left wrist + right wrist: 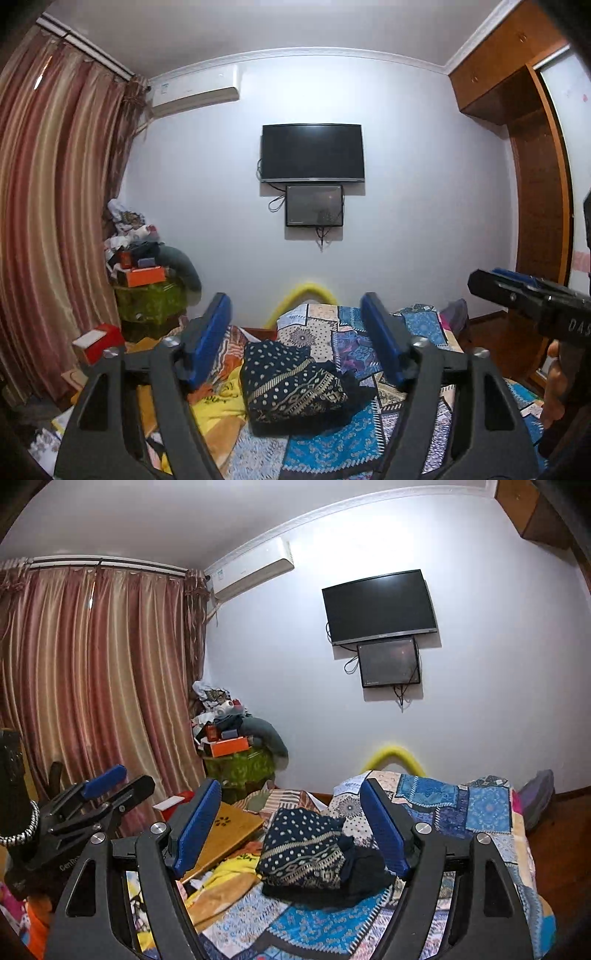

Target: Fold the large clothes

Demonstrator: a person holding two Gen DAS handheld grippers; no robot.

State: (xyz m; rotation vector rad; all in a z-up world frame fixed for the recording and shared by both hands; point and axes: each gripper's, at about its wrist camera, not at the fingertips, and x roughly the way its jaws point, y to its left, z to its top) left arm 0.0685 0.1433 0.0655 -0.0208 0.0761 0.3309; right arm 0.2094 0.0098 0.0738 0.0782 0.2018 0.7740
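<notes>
I hold my left gripper (295,314) level above the bed (424,321), its blue pads spread wide with nothing between them. My right gripper (290,801) is the same, spread and empty, pointing a little down. The dark dotted garment (295,384) lies folded in a thick bundle on the patchwork cover (480,805), apart from both grippers. On the far wall hangs a TV (312,153)

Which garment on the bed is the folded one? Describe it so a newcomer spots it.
Start at the wall TV, then drop to the patchwork bedspread below. The folded garment lies mid-bed: navy with cream dots and patterned bands, darker than the yellow cloth beside it.
</notes>
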